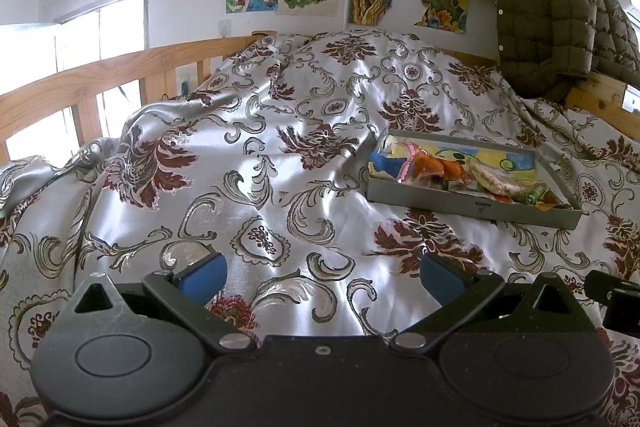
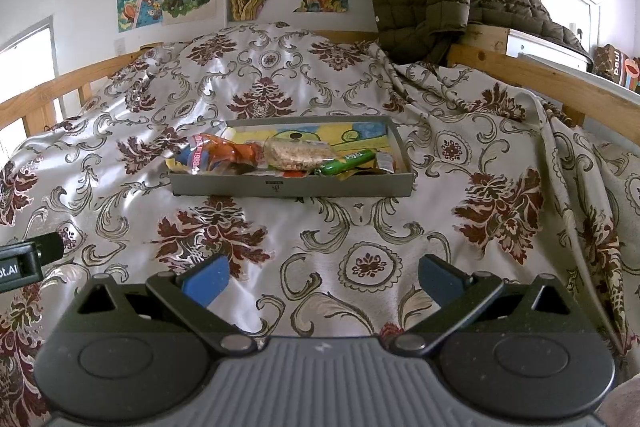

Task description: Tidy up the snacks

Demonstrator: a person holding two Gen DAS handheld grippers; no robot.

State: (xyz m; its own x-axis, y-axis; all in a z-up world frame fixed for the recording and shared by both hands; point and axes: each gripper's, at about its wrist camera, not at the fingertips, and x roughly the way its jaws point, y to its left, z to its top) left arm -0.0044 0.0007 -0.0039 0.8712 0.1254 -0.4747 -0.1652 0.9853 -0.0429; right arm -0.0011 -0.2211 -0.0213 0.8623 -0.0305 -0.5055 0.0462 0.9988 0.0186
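**Operator:** Confirm status of both tools and location of the goods.

**Technician:** The left gripper has its jaws spread wide with nothing between them. The right gripper is the same: wide apart, empty. Both hover low over the patterned bedspread, well apart from the load. The snacks lie in a shallow grey tray resting on the bedspread, directly ahead of the right gripper and ahead and to the right of the left gripper.

**Operator:** Contents?

**Technician:** An orange packet at the left end, a clear bag of crisped grain in the middle, a green stick-shaped wrapper to the right, and a small pouch beside it. They overlap; smaller wrappers underneath cannot be identified.

**Operator:** Handling characteristics?

**Technician:** Judged, not measured: all items look light. The film wrappers are likely slick and will crumple, so they may slide out under a loose pinch. The grain bag probably crushes easily; apply light pressure only. The tray appears to be thin card, stiff along its walls but sitting on soft, uneven bedding, so it may tip or shift if pushed.

**Operator:** Recommended hold points?

**Technician:** Packets: at a sealed end seam. Green stick: across its middle. Tray: at the near wall, steadied by the second gripper.
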